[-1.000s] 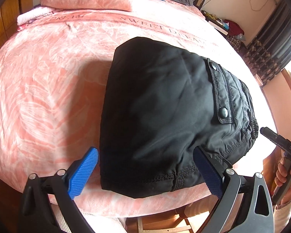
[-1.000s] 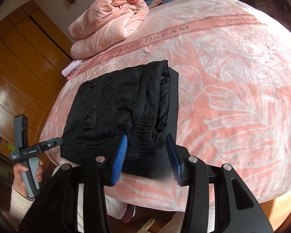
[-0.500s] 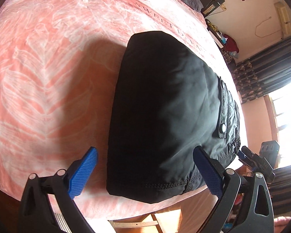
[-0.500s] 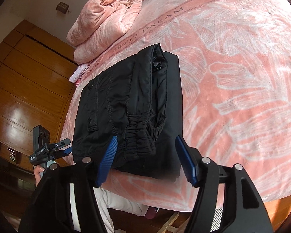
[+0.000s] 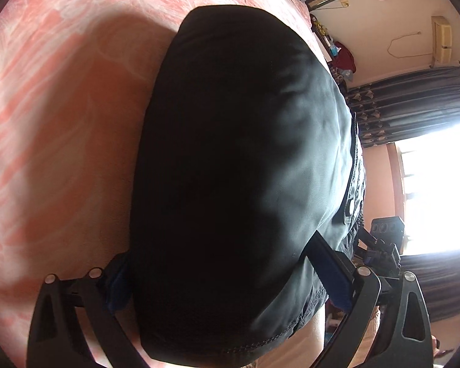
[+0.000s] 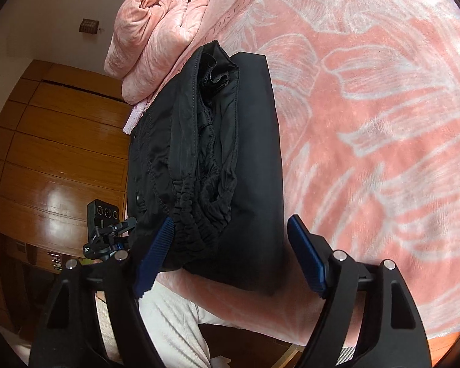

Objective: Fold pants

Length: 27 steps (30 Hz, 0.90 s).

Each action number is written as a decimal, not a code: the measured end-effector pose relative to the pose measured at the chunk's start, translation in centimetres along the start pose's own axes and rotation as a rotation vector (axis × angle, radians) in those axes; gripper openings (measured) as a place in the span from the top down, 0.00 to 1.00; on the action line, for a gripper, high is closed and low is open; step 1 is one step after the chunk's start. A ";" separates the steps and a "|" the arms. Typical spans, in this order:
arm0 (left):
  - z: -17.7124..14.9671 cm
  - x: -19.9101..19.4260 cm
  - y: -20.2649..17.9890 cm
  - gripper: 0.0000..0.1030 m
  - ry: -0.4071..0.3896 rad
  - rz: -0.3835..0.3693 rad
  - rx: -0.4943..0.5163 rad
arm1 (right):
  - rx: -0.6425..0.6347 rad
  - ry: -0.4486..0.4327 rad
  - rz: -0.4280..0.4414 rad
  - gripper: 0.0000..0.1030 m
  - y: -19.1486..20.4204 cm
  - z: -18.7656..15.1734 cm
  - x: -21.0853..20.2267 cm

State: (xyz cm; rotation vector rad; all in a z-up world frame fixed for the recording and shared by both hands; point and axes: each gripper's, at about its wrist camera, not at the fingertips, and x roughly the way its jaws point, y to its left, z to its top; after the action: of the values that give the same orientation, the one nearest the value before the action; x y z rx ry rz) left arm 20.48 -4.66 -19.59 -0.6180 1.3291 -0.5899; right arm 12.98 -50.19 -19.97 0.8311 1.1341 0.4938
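The black pants (image 5: 230, 159) lie folded in a thick stack at the near edge of the pink bed (image 5: 61, 122). My left gripper (image 5: 224, 282) is open, its blue-padded fingers straddling the stack's left end, the fabric between them. In the right wrist view the pants (image 6: 217, 159) show their elastic waistband end. My right gripper (image 6: 233, 257) is open, its fingers on either side of that end of the stack. Neither gripper is closed on the fabric.
A rolled pink blanket (image 6: 159, 30) lies at the head of the bed. A wooden wardrobe (image 6: 52, 153) stands to the left. The person's light trousers (image 6: 168, 322) are against the bed edge. A bright window (image 5: 438, 184) and dark curtains are to the right.
Both grippers have moved forward and down onto the folded pants, so each end of the stack now sits between open fingers. The right gripper opened wider.
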 end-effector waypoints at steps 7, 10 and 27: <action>1.2 1.6 1.2 0.04 0.090 -0.140 0.014 | 0.008 0.049 0.061 0.21 -0.6 0.6 0.6; 2.0 2.7 0.8 0.04 0.120 -0.134 0.032 | 0.005 0.060 0.079 0.19 -0.2 1.0 1.3; 2.2 1.6 -1.0 0.49 0.000 -0.120 -0.004 | -0.150 -0.023 0.047 0.62 4.4 1.7 0.7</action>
State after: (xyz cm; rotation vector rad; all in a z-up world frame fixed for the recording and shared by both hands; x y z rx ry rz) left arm 22.86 -6.34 -19.67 -0.7043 1.2993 -0.6846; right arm 15.11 -47.57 -16.64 0.7317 1.0450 0.5994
